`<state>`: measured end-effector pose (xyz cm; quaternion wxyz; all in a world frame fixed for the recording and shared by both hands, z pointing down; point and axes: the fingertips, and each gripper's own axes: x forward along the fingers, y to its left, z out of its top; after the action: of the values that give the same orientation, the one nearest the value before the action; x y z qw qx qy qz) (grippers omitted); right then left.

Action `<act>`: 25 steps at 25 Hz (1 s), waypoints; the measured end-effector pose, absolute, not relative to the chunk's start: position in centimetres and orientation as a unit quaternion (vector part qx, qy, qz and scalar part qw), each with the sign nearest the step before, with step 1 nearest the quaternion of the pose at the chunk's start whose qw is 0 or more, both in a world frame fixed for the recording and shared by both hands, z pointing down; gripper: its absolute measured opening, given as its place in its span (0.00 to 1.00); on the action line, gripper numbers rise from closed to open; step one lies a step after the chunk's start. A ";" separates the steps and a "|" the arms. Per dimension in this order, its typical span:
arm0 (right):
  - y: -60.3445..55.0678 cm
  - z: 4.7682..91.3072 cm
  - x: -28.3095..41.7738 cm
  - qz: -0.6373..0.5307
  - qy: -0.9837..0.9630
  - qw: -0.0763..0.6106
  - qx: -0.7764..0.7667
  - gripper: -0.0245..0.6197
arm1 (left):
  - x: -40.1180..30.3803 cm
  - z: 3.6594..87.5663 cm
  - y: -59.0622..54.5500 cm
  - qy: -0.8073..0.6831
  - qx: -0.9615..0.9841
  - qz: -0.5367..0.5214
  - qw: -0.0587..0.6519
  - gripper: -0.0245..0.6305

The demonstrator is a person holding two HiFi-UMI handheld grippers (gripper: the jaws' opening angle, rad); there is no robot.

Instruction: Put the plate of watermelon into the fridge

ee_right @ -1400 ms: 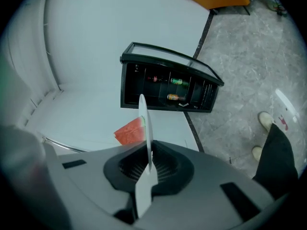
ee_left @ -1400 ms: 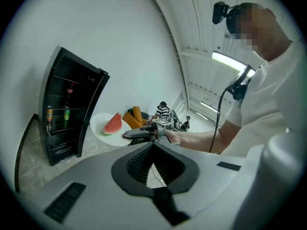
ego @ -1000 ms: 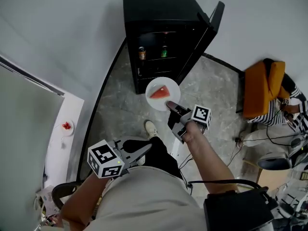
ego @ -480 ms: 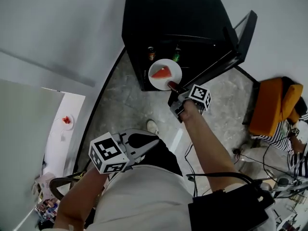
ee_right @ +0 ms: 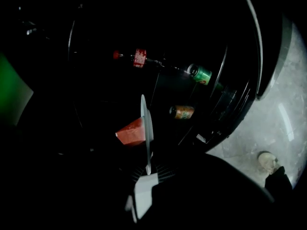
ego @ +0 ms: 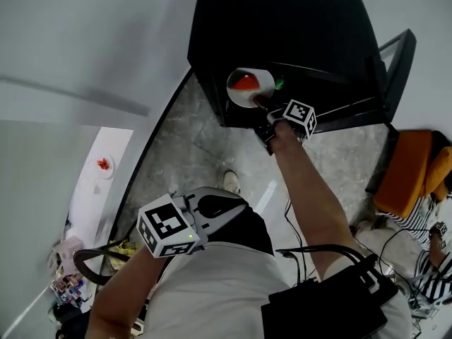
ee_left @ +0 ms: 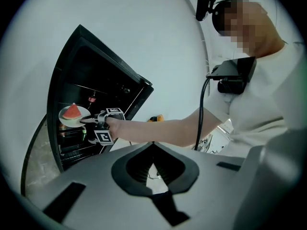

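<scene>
Low in the middle, the left gripper is closed and holds nothing. At the top middle, the plate of watermelon sits at the fridge mouth. The right gripper pinches its rim tight. It is best to hold the plate flat and slide it in slowly onto a shelf.
</scene>
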<state>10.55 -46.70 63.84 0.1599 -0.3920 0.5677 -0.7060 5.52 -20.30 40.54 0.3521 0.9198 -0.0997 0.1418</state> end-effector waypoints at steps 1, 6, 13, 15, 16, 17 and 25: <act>-47.3 64.2 10.4 -0.707 0.567 0.160 -0.393 0.08 | 5.5 40.7 -20.6 -0.100 0.920 0.142 0.352 0.05; -50.0 65.5 10.0 -0.706 0.567 0.163 -0.391 0.08 | 5.7 41.5 -21.9 -0.104 0.919 0.144 0.352 0.05; -52.8 66.8 9.6 -0.706 0.572 0.159 -0.387 0.09 | 6.3 42.3 -23.2 -0.098 0.918 0.142 0.357 0.05; -53.3 67.0 9.6 -0.706 0.573 0.153 -0.386 0.10 | 6.4 42.5 -23.4 -0.097 0.917 0.141 0.361 0.05; -53.5 67.1 9.5 -0.706 0.575 0.149 -0.386 0.10 | 6.5 42.6 -23.5 -0.097 0.916 0.141 0.362 0.05; -53.6 67.1 9.5 -0.706 0.576 0.145 -0.386 0.10 | 6.5 42.7 -23.5 -0.096 0.916 0.141 0.363 0.05; -54.3 67.8 10.0 -0.682 0.592 0.096 -0.419 0.10 | 6.7 42.7 -23.7 -0.091 0.914 0.136 0.371 0.05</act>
<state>10.00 -54.32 67.82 0.0955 -0.4186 0.5923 -0.6818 6.75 -23.69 42.69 0.3708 0.9142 -0.0907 0.1365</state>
